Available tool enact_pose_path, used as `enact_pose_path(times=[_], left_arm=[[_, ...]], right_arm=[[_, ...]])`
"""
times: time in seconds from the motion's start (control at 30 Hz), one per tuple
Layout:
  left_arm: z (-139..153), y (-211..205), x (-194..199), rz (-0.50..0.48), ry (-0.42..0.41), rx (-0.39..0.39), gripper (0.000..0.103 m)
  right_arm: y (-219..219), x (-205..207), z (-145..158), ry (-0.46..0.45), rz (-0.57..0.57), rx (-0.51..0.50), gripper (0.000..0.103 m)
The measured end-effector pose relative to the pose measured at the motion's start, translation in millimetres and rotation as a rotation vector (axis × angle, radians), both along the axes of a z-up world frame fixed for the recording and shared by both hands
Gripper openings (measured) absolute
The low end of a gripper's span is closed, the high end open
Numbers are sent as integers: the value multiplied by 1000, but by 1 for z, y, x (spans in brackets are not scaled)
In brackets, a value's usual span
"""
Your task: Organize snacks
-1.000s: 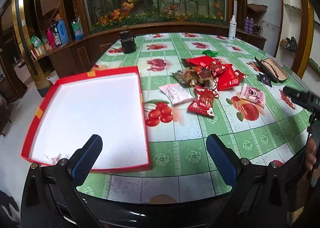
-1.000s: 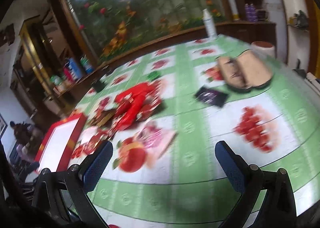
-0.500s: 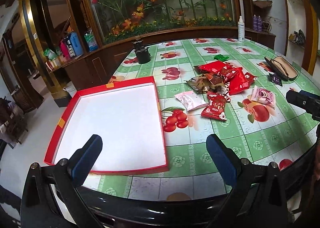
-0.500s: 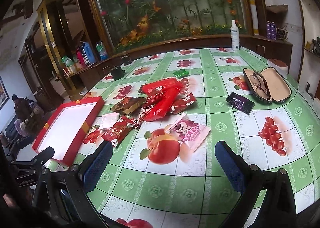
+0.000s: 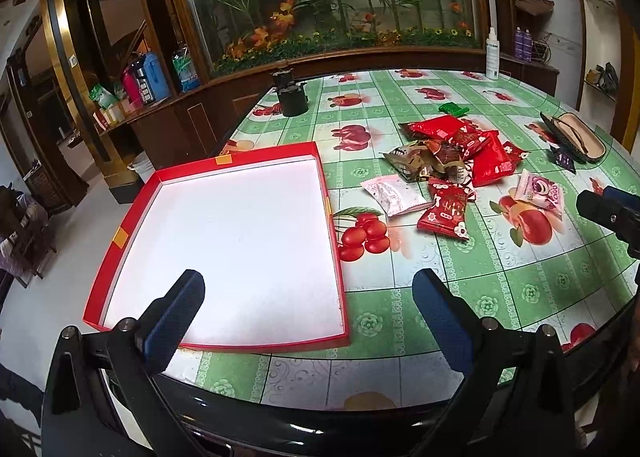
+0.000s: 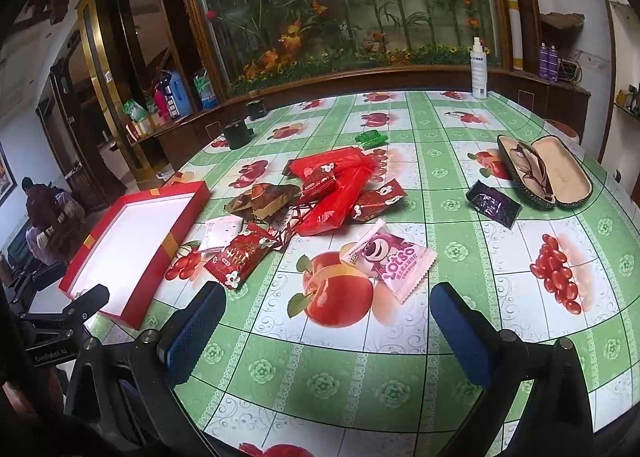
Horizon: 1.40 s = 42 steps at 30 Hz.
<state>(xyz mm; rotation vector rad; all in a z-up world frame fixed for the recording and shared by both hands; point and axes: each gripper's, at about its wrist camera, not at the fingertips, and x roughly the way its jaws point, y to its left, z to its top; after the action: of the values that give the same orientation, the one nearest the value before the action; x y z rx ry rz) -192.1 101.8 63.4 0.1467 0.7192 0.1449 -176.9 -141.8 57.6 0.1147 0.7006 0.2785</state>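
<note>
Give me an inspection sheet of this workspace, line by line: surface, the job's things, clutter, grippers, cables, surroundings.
Surface: table under a green fruit-print cloth.
Job's things: red tray, white inside, holds nothing; snack pile to its right; pink packet apart, nearest the right gripper.
Clutter: open glasses case, purple sachet, green packet, spray bottle, black pot.
Grippers: left gripper open, holding nothing, over the tray's near edge; right gripper open, holding nothing.
Cables: nothing seen.
Surroundings: flower display behind glass, wooden shelving, people seated far left.
</note>
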Motion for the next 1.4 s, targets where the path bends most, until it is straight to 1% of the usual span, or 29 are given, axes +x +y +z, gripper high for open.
enact_pose_path(times=[0.23, 0.37, 0.57, 0.7, 0.77, 0.87, 1.07, 1.2, 1.3, 1.4], left_arm=[[-8, -2, 17, -7, 36, -6, 103], [-14, -10, 35, -32, 72, -30, 103], [-27, -34, 66, -79, 132, -27, 103], [-34, -41, 80, -81, 168, -27, 103], [-38, -42, 88, -75, 196, -47, 103], [-40, -46, 95, -72, 210, -69, 103], [-43, -62, 113, -88, 223, -60, 103], [-49, -73, 122, -124, 254, -68, 103], [-55, -78, 127, -143, 278, -64, 103], [-59, -78, 129, -171, 299, -113, 103]], right_arm=[[-3, 15, -10, 30, -9, -9, 103], [-12, 26, -16, 50, -34, -26, 103], [-36, 51, -26, 109, -90, -40, 103], [-43, 69, -33, 167, -91, -25, 103], [-41, 78, -36, 189, -90, -21, 103], [-33, 89, -41, 208, -85, -35, 103], [-20, 102, -47, 224, -68, -87, 103], [-21, 110, -54, 261, -59, -86, 103], [-18, 112, -54, 259, -49, -112, 103], [-13, 113, -57, 254, -45, -177, 103]])
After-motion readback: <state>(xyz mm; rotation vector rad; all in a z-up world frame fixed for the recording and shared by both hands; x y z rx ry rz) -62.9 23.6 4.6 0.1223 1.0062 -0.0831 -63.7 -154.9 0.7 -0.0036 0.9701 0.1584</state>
